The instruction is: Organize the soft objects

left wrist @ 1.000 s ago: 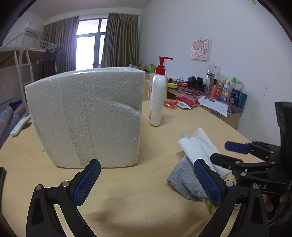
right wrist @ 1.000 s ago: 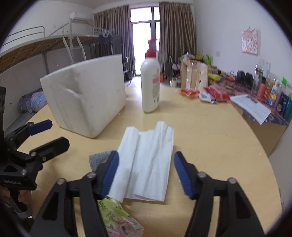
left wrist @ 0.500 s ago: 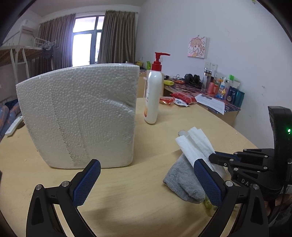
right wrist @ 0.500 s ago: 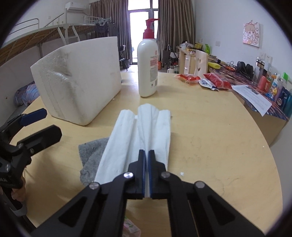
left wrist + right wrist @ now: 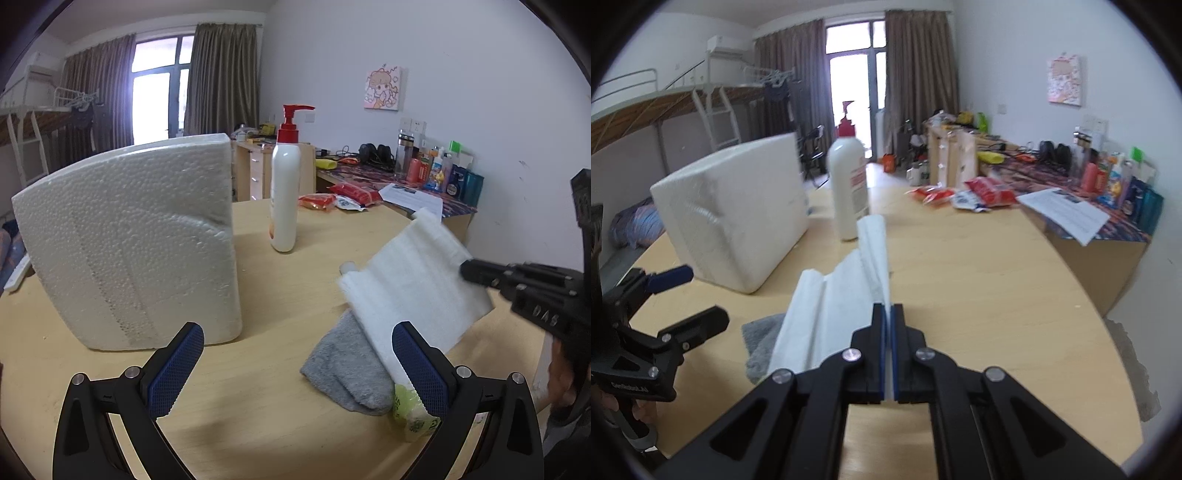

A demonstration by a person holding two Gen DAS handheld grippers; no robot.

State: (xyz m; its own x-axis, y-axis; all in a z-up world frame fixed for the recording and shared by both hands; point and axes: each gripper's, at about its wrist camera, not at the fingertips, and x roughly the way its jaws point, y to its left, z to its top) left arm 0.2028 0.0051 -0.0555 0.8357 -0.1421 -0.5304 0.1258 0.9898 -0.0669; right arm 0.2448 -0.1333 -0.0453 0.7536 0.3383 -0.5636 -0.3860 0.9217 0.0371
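Observation:
My right gripper (image 5: 887,312) is shut on the near right edge of a white tissue sheet (image 5: 834,291), which is pulled up off the table and hangs tilted to the left. Seen from the left wrist, the tissue sheet (image 5: 410,280) slants up toward the right gripper (image 5: 466,266). Under its lower end lies a grey cloth (image 5: 347,369), also visible as a grey cloth (image 5: 759,338) in the right wrist view. A small green packet (image 5: 412,415) rests by the cloth. My left gripper (image 5: 295,365) stands open over bare table, holding nothing; the left gripper (image 5: 690,295) shows at left.
A big white foam block (image 5: 133,247) stands on the round wooden table (image 5: 258,406) at left. A white pump bottle with a red top (image 5: 284,184) stands behind the tissue. Red snack packs (image 5: 964,192) and a paper sheet (image 5: 1067,214) lie at the far right edge.
My right gripper went from open around the tissue to shut on its edge, then rose and lifted that side of the tissue off the table. The left gripper stayed open and barely moved.

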